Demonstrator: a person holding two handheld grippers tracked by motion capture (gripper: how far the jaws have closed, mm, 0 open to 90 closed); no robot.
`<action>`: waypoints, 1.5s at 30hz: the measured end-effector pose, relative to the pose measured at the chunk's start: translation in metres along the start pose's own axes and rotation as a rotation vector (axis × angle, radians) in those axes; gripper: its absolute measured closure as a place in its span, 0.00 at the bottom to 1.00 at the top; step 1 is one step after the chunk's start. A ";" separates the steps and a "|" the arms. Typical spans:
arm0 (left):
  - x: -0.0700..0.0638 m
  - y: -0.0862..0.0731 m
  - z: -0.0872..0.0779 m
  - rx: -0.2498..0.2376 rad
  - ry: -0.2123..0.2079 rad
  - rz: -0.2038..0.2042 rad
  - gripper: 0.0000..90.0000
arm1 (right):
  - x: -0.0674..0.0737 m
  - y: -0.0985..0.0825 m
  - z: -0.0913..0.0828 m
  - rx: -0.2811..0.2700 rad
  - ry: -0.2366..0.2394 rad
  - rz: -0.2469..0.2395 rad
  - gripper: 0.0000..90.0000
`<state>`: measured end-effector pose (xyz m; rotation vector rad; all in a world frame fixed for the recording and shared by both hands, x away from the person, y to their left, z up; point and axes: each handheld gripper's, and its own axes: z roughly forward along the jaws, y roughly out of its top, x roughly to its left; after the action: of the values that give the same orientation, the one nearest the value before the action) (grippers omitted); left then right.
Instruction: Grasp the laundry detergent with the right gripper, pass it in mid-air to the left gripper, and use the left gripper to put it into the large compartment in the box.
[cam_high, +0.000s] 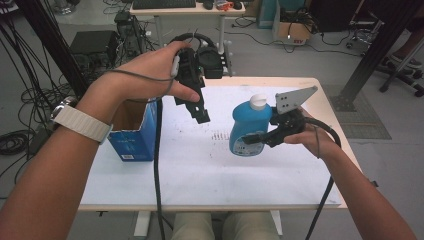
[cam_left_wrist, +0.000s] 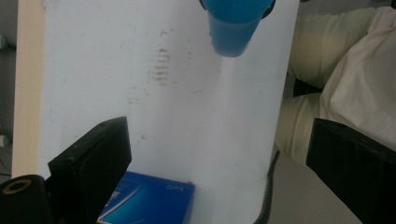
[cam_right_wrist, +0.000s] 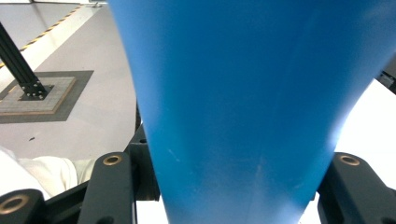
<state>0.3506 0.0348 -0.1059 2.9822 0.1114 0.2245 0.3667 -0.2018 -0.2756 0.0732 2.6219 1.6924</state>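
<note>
So the right gripper has its jaws clamped on the sides of a blue plastic bottle with a white cap, holding it upright and lifted off the white table, right of the middle. The left gripper hangs in the air near an open blue cardboard box, jaws spread wide, nothing between them.

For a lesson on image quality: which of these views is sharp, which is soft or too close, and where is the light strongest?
High view: evenly lit and sharp, blue bottle and white table clear. Left gripper view: table washed pale, near jaws soft. Right gripper view: the bottle sits too close, a smooth blue blur, with bright glare at the right edge.
</note>
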 end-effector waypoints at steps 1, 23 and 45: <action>-0.001 0.001 0.001 0.000 -0.003 0.003 0.08 | 0.001 0.001 0.001 0.000 0.001 -0.002 0.48; -0.008 0.018 0.014 -0.016 -0.059 0.022 0.07 | 0.006 0.010 0.030 0.017 0.027 -0.015 0.48; -0.007 0.029 0.023 -0.020 -0.073 0.011 0.07 | 0.009 0.011 0.045 0.025 0.044 -0.034 0.48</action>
<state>0.3486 0.0026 -0.1253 2.9680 0.0840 0.1168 0.3603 -0.1558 -0.2845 -0.0086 2.6596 1.6698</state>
